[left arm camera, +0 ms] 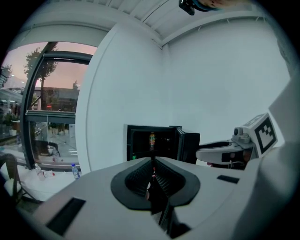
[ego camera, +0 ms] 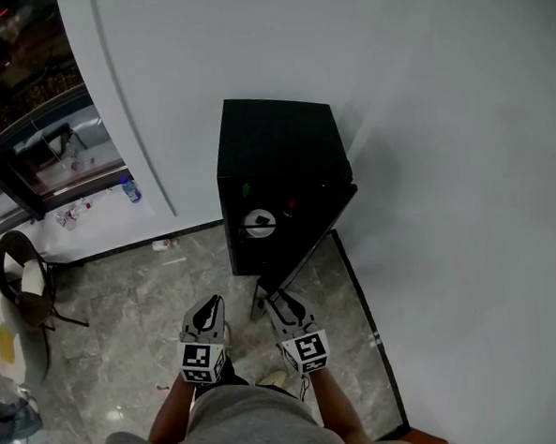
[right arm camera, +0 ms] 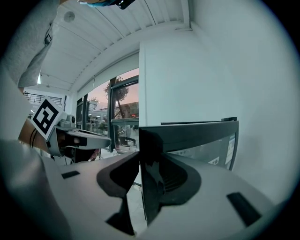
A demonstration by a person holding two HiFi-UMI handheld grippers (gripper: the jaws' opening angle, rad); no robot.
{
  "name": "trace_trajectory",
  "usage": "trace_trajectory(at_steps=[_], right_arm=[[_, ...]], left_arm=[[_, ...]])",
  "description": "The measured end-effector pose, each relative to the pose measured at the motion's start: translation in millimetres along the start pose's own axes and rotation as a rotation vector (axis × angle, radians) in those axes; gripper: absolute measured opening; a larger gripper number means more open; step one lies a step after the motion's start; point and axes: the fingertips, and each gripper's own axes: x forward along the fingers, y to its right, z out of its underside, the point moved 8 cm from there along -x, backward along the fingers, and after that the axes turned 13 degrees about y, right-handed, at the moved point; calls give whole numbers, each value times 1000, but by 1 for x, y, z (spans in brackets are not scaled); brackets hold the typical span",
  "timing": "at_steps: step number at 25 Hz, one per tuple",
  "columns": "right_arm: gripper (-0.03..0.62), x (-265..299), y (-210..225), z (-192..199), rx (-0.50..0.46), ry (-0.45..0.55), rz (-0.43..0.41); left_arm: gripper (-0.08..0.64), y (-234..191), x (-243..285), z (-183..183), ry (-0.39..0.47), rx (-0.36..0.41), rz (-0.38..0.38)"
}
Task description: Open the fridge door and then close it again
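Note:
A small black fridge (ego camera: 279, 160) stands on the floor against the white wall. Its door (ego camera: 307, 243) is swung out toward me, and the left gripper view shows the dark inside (left arm camera: 152, 143) with a bottle (left arm camera: 152, 139) on a shelf. My right gripper (ego camera: 281, 305) is at the door's free edge. In the right gripper view that edge (right arm camera: 143, 178) runs between the jaws, which are shut on it. My left gripper (ego camera: 206, 316) hangs beside it to the left, shut with nothing in it (left arm camera: 153, 161). It is clear of the fridge.
A curved white wall panel (ego camera: 130, 103) rises left of the fridge, with glazing (ego camera: 38, 137) beyond it. A water bottle (ego camera: 130, 189) lies by the window sill, and a chair (ego camera: 23, 279) stands at the far left. A dark strip (ego camera: 363, 305) runs along the marble floor on the right.

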Motion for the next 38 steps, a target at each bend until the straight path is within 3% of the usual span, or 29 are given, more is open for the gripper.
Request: trace_trajectory(at_steps=[5, 28, 31, 33, 38], right_arm=[[147, 18, -7, 1, -13, 12, 25], [138, 81, -4, 4, -19, -6, -44], [118, 87, 2, 1, -23, 10, -8], [64, 90, 9, 0, -22, 19, 28], [61, 101, 18, -1, -32, 14, 31]], left_arm=[[26, -19, 1, -1, -1, 4, -28], [26, -62, 29, -6, 8, -2, -87], [26, -67, 33, -5, 7, -3, -91], [26, -71, 35, -4, 6, -7, -94], [26, -83, 41, -5, 7, -10, -94]])
